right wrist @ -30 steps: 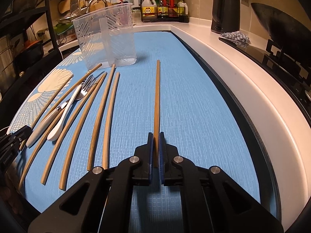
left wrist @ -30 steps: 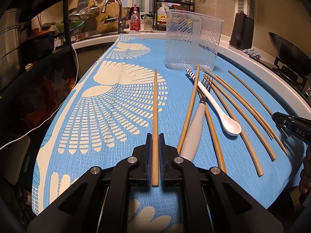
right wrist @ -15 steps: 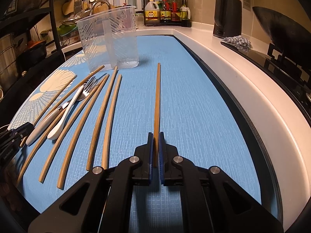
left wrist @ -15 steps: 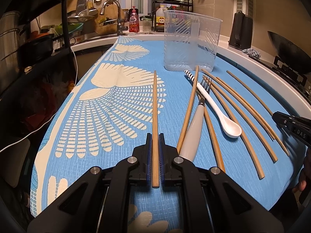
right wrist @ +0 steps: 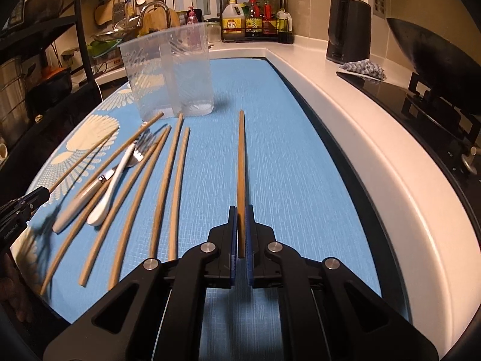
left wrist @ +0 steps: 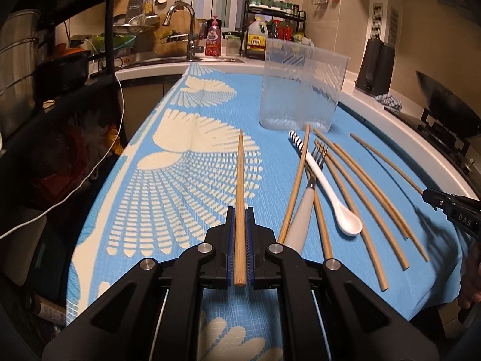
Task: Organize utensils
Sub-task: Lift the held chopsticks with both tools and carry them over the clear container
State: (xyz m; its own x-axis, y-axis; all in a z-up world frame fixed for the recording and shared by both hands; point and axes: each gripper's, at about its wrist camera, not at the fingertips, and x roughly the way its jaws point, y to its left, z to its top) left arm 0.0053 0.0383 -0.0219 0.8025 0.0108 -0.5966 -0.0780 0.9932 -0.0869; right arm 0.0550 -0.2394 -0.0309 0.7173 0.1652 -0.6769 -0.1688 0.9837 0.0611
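The left gripper [left wrist: 240, 231] has its jaws closed on a slim, round, pale wooden chopstick [left wrist: 240, 198], gripped near its butt end so that the shaft runs straight forward between the blue ribbed pads. The right gripper [right wrist: 240, 228] is likewise clamped on a second, slightly darker wooden chopstick [right wrist: 241, 165], held the same way.

Over the last second both views have risen and closed a little on the clear, ribbed plastic utensil holder [left wrist: 300, 90] at the far end of the cloth: it sits larger and lower in frame than before, and its soft blur suggests motion. Each held stick keeps its place between its pads, so both grips look secure. I judge the pair is lifted and being carried toward the holder, with the drop-in not yet begun.

Outward from the jaws, the counter [right wrist: 345, 126] wears a woven blue cloth [left wrist: 195, 313] printed with cream fan shapes; its rough texture should keep the loose pieces from rolling. Between the two grippers lie several more bare wooden chopsticks [left wrist: 357, 198], roughly parallel and matte. Among them, the glossy white ceramic spoon with a black-striped handle [left wrist: 333, 198] crosses over a metal fork with a smooth pale grey handle [left wrist: 302, 222]. The holder seems to have an inner divider; which compartment suits chopsticks I cannot tell.
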